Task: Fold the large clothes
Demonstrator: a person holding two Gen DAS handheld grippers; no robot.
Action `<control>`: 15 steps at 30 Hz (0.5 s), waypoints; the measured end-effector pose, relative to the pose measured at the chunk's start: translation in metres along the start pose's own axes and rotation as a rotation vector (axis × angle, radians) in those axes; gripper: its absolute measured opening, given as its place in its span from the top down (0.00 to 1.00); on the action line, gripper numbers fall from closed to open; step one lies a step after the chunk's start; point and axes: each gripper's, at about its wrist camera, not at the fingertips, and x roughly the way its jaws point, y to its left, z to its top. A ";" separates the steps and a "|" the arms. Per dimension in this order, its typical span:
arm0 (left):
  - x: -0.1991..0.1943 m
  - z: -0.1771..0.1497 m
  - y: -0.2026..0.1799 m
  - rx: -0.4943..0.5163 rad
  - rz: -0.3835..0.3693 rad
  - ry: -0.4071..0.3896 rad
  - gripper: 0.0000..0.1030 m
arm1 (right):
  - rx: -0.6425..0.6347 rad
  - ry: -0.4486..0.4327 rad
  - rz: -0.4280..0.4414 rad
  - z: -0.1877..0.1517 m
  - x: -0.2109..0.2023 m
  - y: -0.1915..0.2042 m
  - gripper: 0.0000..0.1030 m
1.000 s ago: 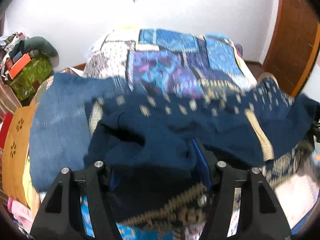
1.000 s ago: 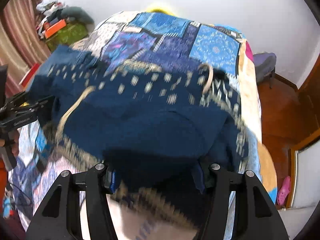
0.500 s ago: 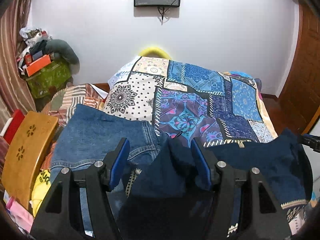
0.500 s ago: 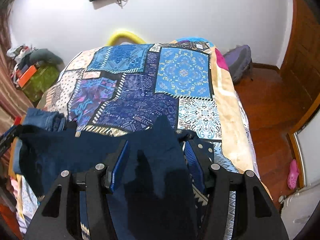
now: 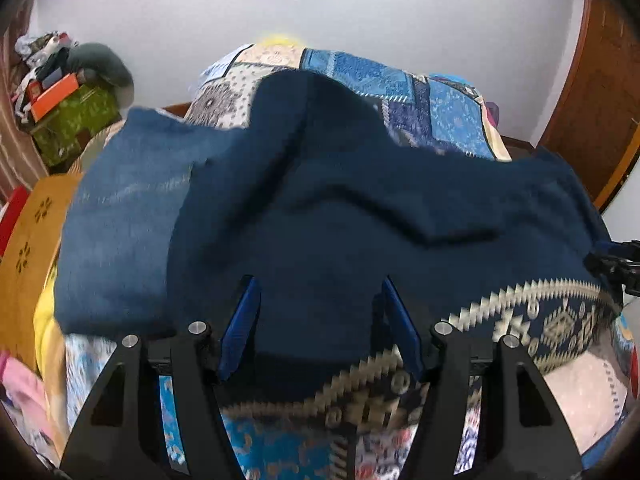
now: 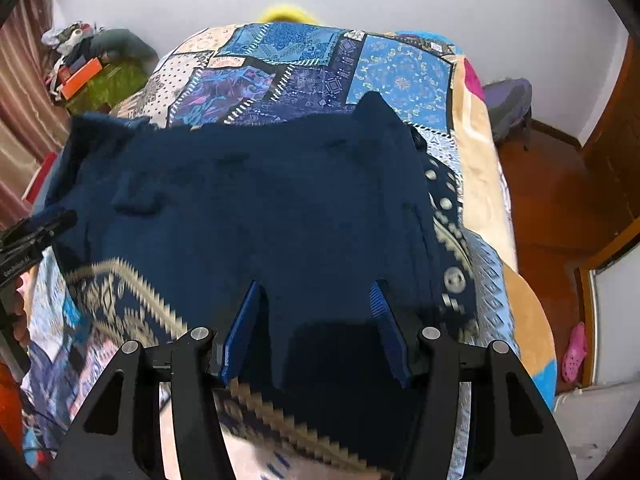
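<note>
The dark blue garment (image 5: 360, 216) lies draped across the near part of the bed (image 6: 480, 168), over the patchwork bedspread (image 6: 304, 68), its plain navy side up and a cream woven border band (image 5: 540, 312) running along the near edge. It looks like thick, soft woven cloth: limp, prone to sag and crease, probably with some weight, not slippery and in no way fragile, so it is best taken by bunched edge or corner cloth at two well-separated points. Its long axis runs across the bed from side to side, with one folded lobe (image 5: 316, 96) reaching toward the far wall. The left tool (image 5: 320, 320) has its blue fingers about half apart with a thick fold of the navy cloth filling the gap; it appears to grip that fold. The right tool (image 6: 316, 320) stands likewise, seemingly holding a bunch of cloth near the other end. Beside the garment on the left lies a paler blue denim piece (image 5: 120, 216), next to an orange chair (image 5: 28, 232).
</note>
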 end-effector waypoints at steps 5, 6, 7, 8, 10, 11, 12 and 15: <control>-0.026 -0.023 0.015 -0.072 -0.011 -0.007 0.39 | -0.018 0.015 -0.025 -0.019 -0.016 0.004 0.48; -0.029 -0.027 0.017 -0.081 -0.004 -0.006 0.39 | -0.019 0.013 -0.027 -0.022 -0.018 0.005 0.48; -0.035 -0.033 0.021 -0.092 0.004 -0.005 0.39 | -0.016 0.011 -0.027 -0.026 -0.022 0.005 0.48; -0.039 -0.037 0.024 -0.102 0.006 -0.004 0.39 | -0.011 0.013 -0.022 -0.029 -0.024 0.005 0.48; -0.047 -0.044 0.032 -0.136 0.007 -0.009 0.39 | 0.004 0.025 -0.008 -0.036 -0.028 0.004 0.48; -0.051 -0.048 0.037 -0.163 0.001 -0.013 0.39 | 0.011 0.027 -0.005 -0.039 -0.031 0.004 0.48; -0.054 -0.053 0.042 -0.189 -0.004 -0.016 0.39 | 0.016 0.026 -0.004 -0.041 -0.033 0.004 0.48; -0.057 -0.067 0.059 -0.309 -0.018 -0.011 0.39 | 0.022 0.008 -0.010 -0.046 -0.042 0.005 0.48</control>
